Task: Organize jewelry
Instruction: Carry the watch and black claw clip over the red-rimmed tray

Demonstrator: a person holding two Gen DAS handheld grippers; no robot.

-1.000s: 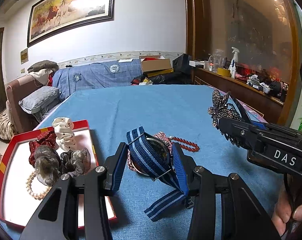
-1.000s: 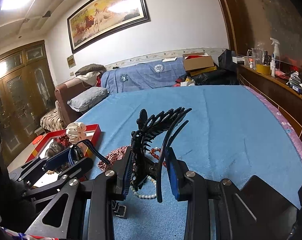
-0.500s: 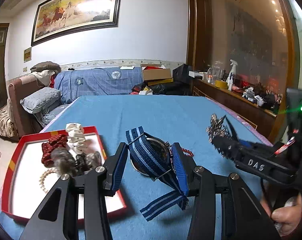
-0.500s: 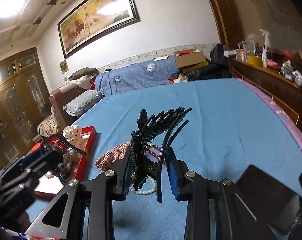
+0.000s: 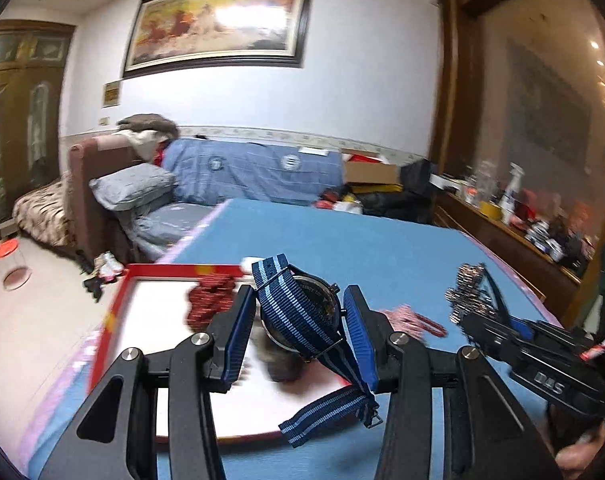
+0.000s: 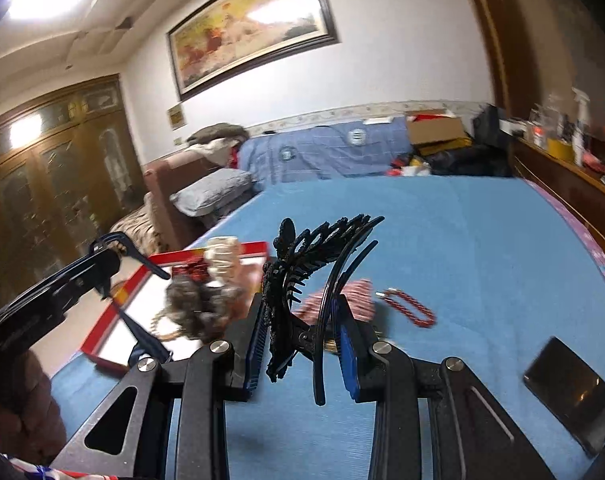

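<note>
The left gripper (image 5: pixel 298 332) clamps a watch (image 5: pixel 302 312) with a blue striped strap above the red tray (image 5: pixel 114 312) on the blue bed (image 6: pixel 482 248). The right gripper (image 6: pixel 302 344) grips a black hair claw (image 6: pixel 302 272) beside the tray, over the bedspread near a red bracelet (image 6: pixel 410 306).

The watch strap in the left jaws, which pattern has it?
Navy with light blue stripes; left wrist view shows it best.

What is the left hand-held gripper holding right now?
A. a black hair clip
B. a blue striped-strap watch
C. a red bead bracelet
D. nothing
B: the left hand-held gripper has its pads against the blue striped-strap watch, above the red tray.
</note>
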